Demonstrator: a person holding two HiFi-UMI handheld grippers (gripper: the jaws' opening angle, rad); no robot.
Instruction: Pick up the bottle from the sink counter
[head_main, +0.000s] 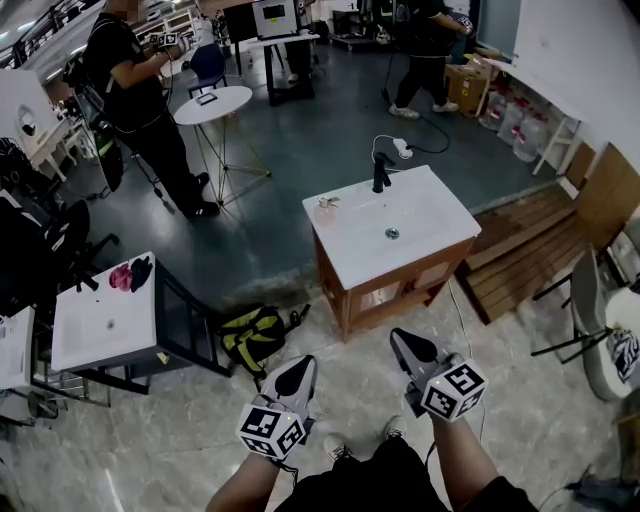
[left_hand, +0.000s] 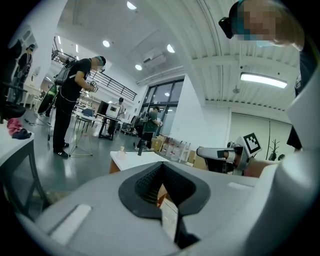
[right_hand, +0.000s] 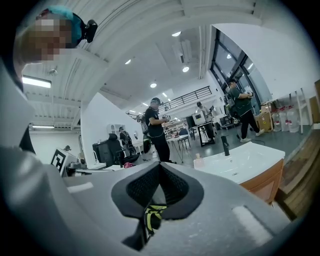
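Note:
A small pale bottle stands on the left rear corner of the white sink counter, beside a black faucet. Both grippers hang low in front of me, well short of the counter, with floor between. My left gripper is shut and holds nothing, and so is my right gripper. In the left gripper view the shut left gripper points toward the bottle, which is far off. In the right gripper view the bottle stands on the counter beyond the shut right gripper.
A yellow-black backpack lies on the floor left of the counter. A second white sink unit stands at the left, a wooden pallet and a chair at the right. A person stands by a round table.

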